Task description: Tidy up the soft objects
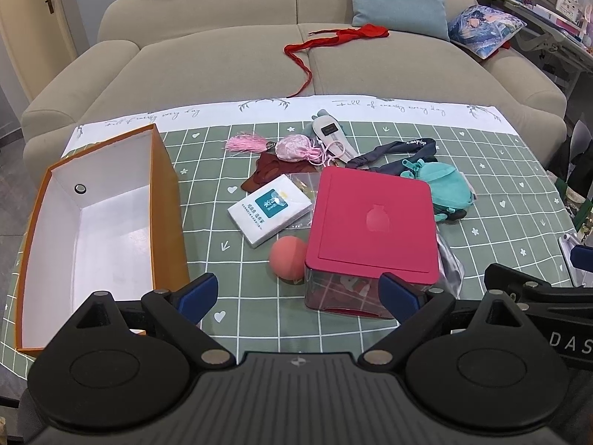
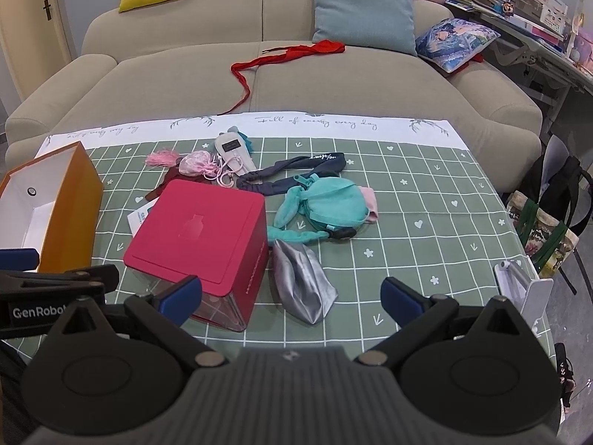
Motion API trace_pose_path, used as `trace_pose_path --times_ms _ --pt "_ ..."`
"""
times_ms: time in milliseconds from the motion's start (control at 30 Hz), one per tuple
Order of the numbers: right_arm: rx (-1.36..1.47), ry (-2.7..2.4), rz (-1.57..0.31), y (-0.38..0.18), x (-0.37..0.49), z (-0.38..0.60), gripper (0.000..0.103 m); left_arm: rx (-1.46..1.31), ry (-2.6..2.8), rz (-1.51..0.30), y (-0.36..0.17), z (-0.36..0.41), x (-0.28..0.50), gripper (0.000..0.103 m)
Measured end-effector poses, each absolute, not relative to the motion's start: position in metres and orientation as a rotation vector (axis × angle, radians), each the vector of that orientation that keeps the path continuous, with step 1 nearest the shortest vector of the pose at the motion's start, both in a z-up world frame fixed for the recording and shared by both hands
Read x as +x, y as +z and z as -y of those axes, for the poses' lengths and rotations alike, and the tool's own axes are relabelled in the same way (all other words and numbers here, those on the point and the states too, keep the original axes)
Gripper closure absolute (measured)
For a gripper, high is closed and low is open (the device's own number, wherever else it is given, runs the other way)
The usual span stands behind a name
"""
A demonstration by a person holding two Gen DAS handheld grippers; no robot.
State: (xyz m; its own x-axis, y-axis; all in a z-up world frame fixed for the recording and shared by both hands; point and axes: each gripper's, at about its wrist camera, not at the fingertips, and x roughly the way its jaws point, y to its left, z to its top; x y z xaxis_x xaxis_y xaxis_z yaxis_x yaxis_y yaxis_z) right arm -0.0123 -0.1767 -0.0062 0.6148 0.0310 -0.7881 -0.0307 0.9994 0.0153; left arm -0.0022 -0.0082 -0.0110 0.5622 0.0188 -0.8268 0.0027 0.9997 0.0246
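Soft things lie scattered around the red box (image 1: 370, 218) in the middle of the bench (image 2: 426, 193): a teal pouch (image 2: 330, 204) just behind and right of it, a silver pouch (image 2: 305, 285) touching its right side, a navy band (image 2: 296, 170) behind it, a pink sachet (image 1: 292, 147) with its tassel behind and to its left, and a ball (image 1: 287, 259) against its near left corner. A tissue pack (image 1: 270, 211) sits just left of the box, and the orange bin (image 1: 92, 222) stands well to its left, with nothing in it.

Your left gripper (image 1: 296, 293) and right gripper (image 2: 291, 294) both hover near the box with jaws wide, holding nothing. Sorting looks not yet begun. A sensible first move: bring the right jaws down over the silver pouch, pinch a fold, and carry it past the box to the bin.
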Motion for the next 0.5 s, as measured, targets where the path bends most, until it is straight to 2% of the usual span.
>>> trace_pose_path --times_ms 500 --pt "-0.001 0.033 -0.901 -0.0044 -0.0125 0.1781 0.003 0.029 0.008 -0.965 -0.0092 0.0084 -0.0030 0.000"
